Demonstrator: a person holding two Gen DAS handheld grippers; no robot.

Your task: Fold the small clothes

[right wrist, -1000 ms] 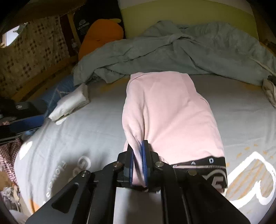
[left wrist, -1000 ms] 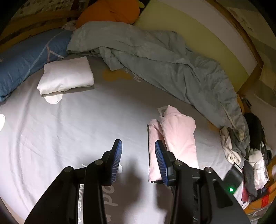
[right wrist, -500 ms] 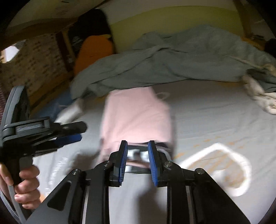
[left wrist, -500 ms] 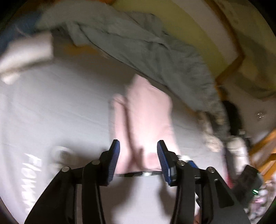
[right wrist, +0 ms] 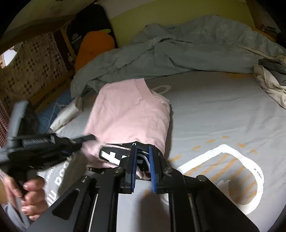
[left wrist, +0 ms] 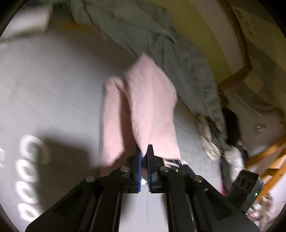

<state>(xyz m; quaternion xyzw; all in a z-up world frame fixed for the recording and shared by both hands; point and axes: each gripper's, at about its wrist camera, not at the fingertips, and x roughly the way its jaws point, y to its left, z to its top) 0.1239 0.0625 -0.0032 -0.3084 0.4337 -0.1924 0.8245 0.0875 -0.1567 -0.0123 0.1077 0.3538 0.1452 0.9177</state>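
At centre frame, the left gripper (left wrist: 144,153) and right gripper (right wrist: 143,151), both just clamped on the pink garment's (right wrist: 130,110) waistband, should lift evenly together.

A grey bedsheet (right wrist: 205,110) with white and orange printed shapes is the landmark here. Along its far edge lies a rumpled grey-green blanket (right wrist: 178,51), bunched from one side of the sheet to the other. Behind the blanket, at the sheet's far left corner, an orange carrot-shaped cushion (right wrist: 94,48) leans against a dark panel — and a pale yellow-green wall (right wrist: 160,16) runs behind both. At the sheet's left edge sits a blue pillow (right wrist: 53,110), with a folded white cloth (right wrist: 67,114) just beside it on the sheet. At the far right edge, a heap of cream and grey laundry (right wrist: 271,78) rests partly on the sheet.
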